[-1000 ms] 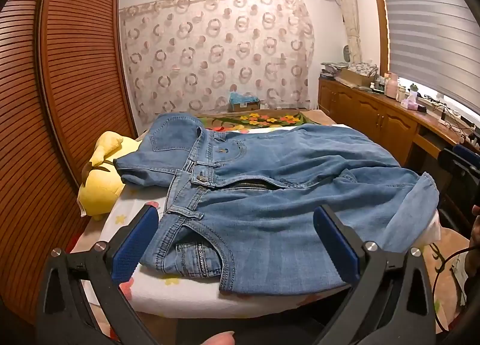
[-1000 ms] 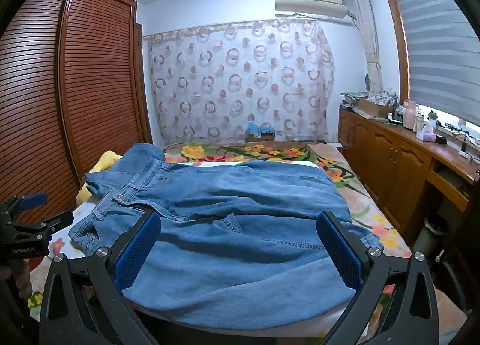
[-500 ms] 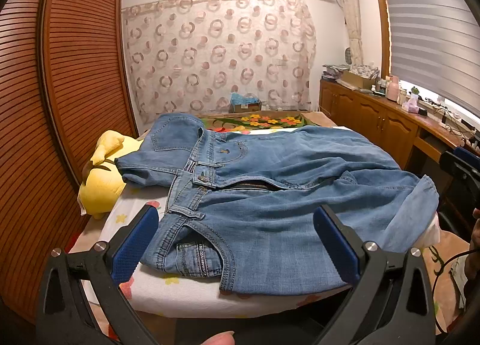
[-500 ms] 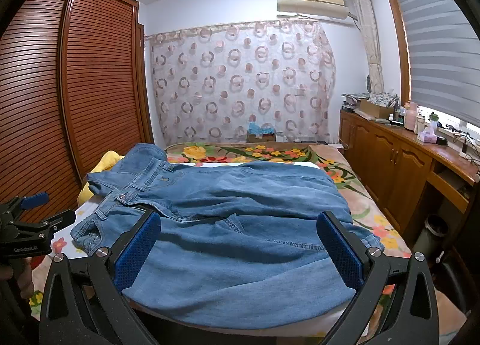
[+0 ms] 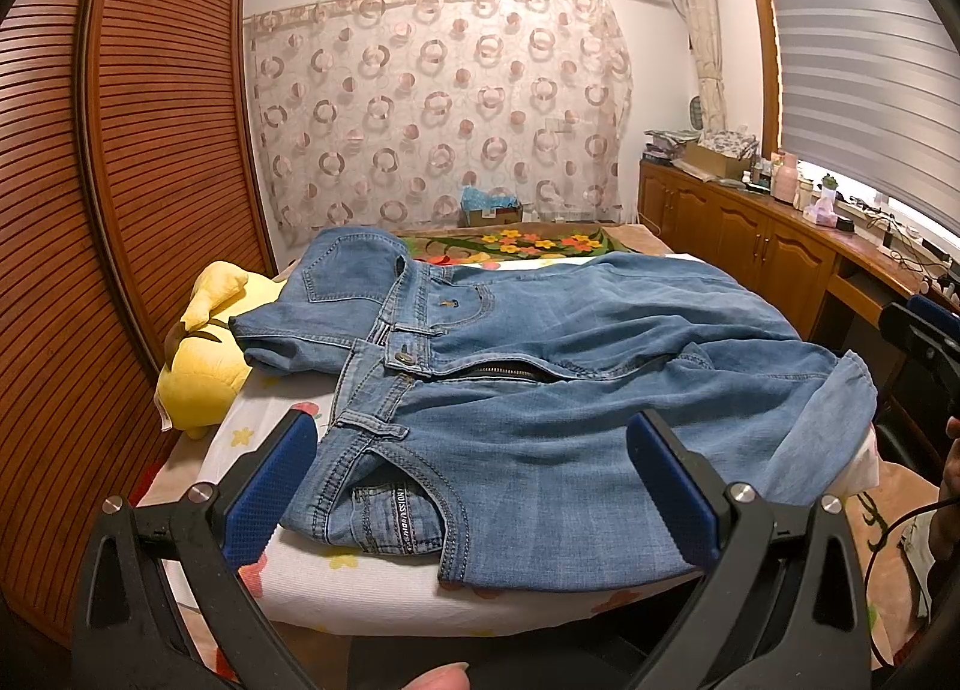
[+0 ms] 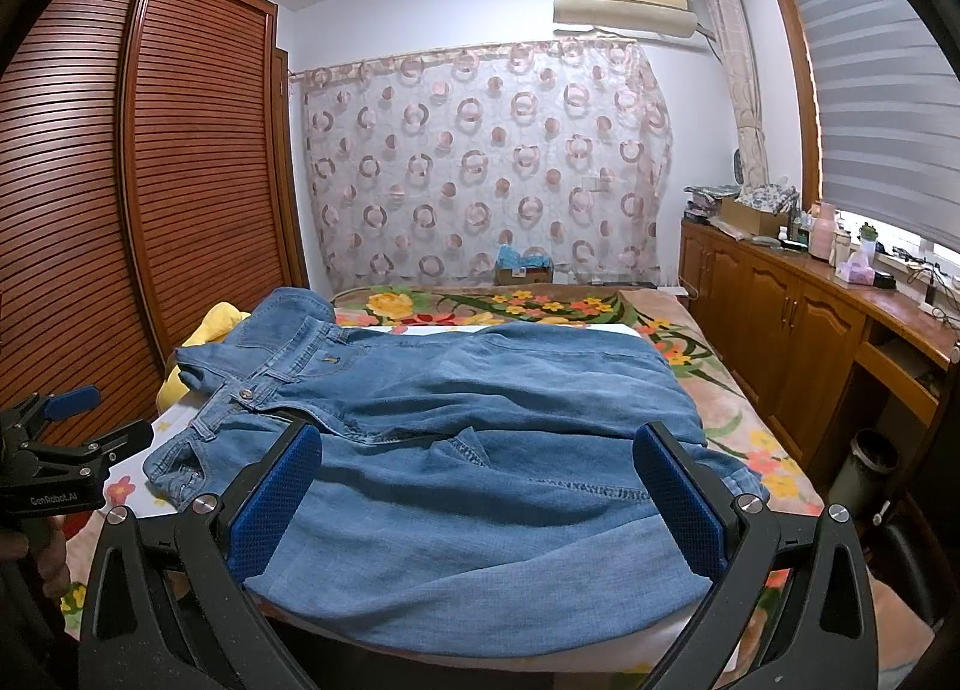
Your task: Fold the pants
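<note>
- Left view catches the jeans waistband, open zipper, pocket tag lettering unreadable; jeans spread on the bed.
- Right view shows "GenRobot.AI" on left gripper.
- Both grippers' fingers wide, empty: left gripper, right gripper.

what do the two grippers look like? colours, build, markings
Both match. The left gripper and right gripper each have black frames with triangular cut-outs, silver round bolts at the pivots, and two jaws faced with blue textured pads. In the right wrist view the left one's side bears white "GenRobot.AI" lettering. A thin dark cable hangs near the right gripper. No sleeves are visible.
</note>
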Motion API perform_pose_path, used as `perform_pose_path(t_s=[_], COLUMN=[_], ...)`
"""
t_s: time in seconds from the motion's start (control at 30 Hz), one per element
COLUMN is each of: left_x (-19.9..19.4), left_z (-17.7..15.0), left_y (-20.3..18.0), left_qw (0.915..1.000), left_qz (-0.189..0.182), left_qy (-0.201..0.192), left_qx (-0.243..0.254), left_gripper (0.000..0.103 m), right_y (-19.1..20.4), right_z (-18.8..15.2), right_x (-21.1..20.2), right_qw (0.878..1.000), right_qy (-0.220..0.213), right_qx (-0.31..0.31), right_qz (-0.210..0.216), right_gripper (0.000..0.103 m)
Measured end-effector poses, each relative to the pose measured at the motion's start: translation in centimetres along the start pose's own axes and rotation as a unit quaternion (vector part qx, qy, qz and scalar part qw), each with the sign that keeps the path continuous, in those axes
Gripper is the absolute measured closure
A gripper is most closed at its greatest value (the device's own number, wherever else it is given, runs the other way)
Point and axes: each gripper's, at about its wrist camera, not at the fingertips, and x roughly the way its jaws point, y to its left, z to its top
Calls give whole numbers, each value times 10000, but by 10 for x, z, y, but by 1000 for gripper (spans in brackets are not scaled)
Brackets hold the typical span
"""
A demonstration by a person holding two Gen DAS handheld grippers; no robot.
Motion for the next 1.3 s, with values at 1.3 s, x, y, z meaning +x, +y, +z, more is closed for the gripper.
perform_pose_path(t_s=[1.3], left_x=[-12], left_z=[12], left_y=[3], left_qw=[10000], left_qz=[-11], left_qy=[-58], left_qx=[-30], left_gripper=[0], right_y=[0], right_z=[-1], right_x=[-1], right_qw=[10000], right_qy=[-24], right_qx=[-4], right_qz=[-7], right_gripper=[0])
